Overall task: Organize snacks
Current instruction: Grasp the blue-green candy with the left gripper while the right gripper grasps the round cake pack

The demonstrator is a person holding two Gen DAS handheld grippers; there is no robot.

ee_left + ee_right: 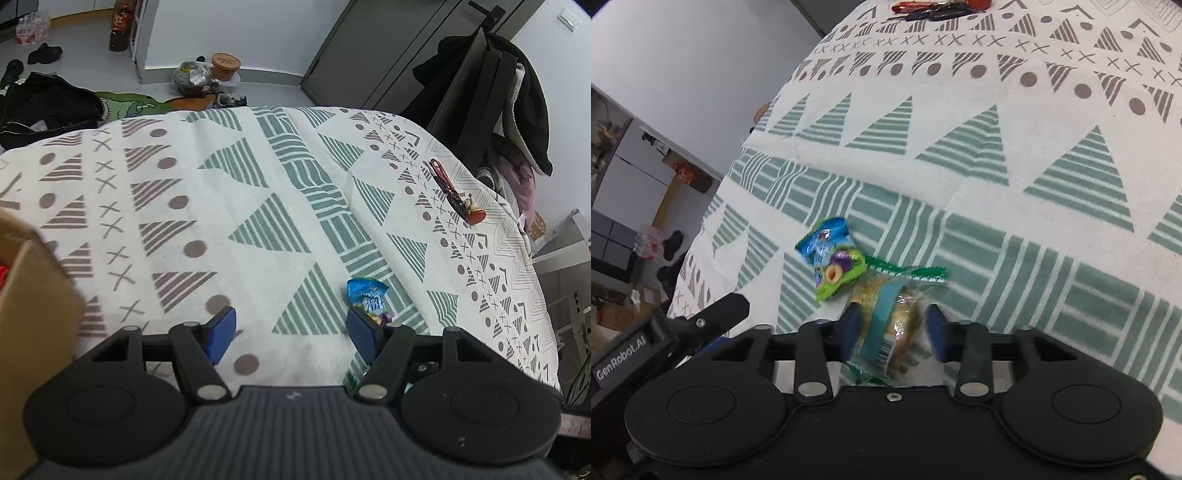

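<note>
A blue and green candy packet (366, 295) lies on the patterned tablecloth, just ahead of the right finger of my left gripper (291, 332), which is open and empty. In the right wrist view the same packet (833, 262) lies beside a clear-wrapped pastry snack with a green serrated edge (892, 314). My right gripper (894, 328) has its blue pads on either side of the pastry snack; the jaws are still apart from the wrapper. A cardboard box (33, 306) with something red inside stands at the left edge of the left wrist view.
Keys with a red lanyard (452, 188) lie near the table's far right edge, also in the right wrist view (931, 11). A dark chair with clothes (491, 92) stands beyond the table. Bags, shoes and a bucket clutter the floor (207, 74). My left gripper's body (665, 332) shows at left.
</note>
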